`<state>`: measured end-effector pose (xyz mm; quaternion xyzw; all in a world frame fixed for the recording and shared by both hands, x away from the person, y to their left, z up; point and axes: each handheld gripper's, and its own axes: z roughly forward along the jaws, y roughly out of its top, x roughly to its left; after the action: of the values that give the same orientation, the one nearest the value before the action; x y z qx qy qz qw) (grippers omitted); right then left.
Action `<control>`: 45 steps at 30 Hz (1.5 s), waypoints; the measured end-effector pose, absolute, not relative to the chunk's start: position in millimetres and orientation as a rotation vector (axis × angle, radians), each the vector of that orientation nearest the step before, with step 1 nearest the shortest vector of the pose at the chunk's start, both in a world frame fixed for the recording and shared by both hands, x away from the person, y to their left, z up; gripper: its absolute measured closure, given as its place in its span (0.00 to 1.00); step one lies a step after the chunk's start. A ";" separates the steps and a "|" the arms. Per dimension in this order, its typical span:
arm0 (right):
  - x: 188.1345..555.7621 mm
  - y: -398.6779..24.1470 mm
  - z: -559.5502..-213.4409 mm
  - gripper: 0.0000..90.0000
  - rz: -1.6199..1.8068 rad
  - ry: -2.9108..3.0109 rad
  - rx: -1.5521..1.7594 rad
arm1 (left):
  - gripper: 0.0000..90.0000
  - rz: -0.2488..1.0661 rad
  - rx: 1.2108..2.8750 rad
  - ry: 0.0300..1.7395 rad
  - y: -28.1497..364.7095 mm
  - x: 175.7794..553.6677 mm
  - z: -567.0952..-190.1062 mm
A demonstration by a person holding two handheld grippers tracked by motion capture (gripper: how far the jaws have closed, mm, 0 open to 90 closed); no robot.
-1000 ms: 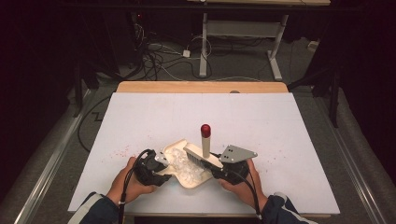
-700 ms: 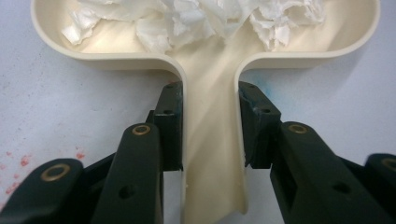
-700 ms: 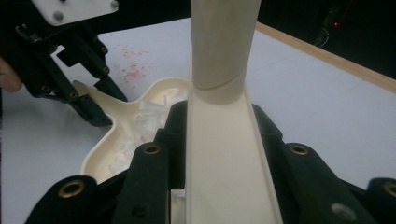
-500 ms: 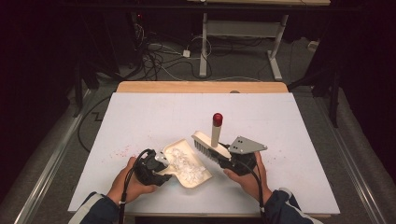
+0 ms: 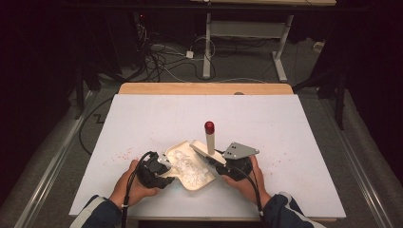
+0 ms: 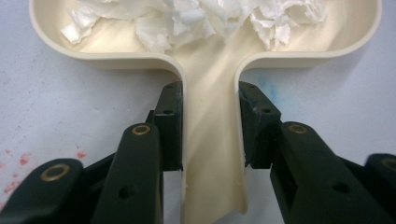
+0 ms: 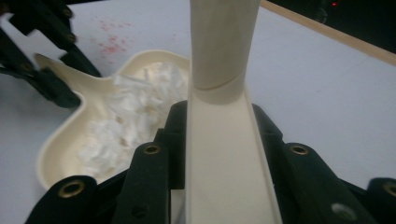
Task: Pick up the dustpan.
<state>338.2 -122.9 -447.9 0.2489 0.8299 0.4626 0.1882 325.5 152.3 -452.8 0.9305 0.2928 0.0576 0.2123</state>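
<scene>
Cream plastic dustpan point(image 5: 190, 168) sits at 6 o'clock on the white table point(image 5: 285, 123), full of shredded white paper scraps point(image 6: 187, 18). Left gripper point(image 5: 159, 170) pinches the dustpan's handle, jaws pressed on both of its side walls in the left gripper view. Right gripper point(image 5: 219, 167) is clamped on the cream brush point(image 5: 207, 147), at 3 o'clock of the pan; its red-capped handle point(image 5: 209, 127) points toward 12 o'clock. Brush head rests near the pan's right rim.

Risks, my guess: paper is piled loose near the rim, so tipping or jerking the pan could spill scraps back on the table. Brush is held low on its body; a hard sweep might twist it in the jaws. Brush edge could also catch the pan rim and shove the pan against the left grip.

Versus the earliest frame: brush has shifted from over the pan's middle to its right edge; pan and left hand are unchanged. Both grips hold as before.
</scene>
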 end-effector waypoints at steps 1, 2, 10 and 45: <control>336.0 -121.1 -447.2 0.75 1.316 2.335 0.694 | 0.71 0.161 2.585 0.814 152.1 325.4 -453.1; 333.6 -119.4 -445.9 0.75 1.324 2.336 0.687 | 0.71 0.162 2.586 0.814 152.0 325.3 -453.4; 327.5 -114.8 -445.0 0.75 1.348 2.384 0.661 | 0.71 0.162 2.590 0.815 151.3 326.0 -454.5; 336.9 -144.5 -438.3 0.75 1.186 2.315 0.714 | 0.71 0.161 2.614 0.814 150.3 327.0 -459.1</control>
<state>336.9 -144.5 -438.3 0.2582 0.8371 0.4290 0.2204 327.0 150.3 -459.1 0.9343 0.2908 0.0576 0.1980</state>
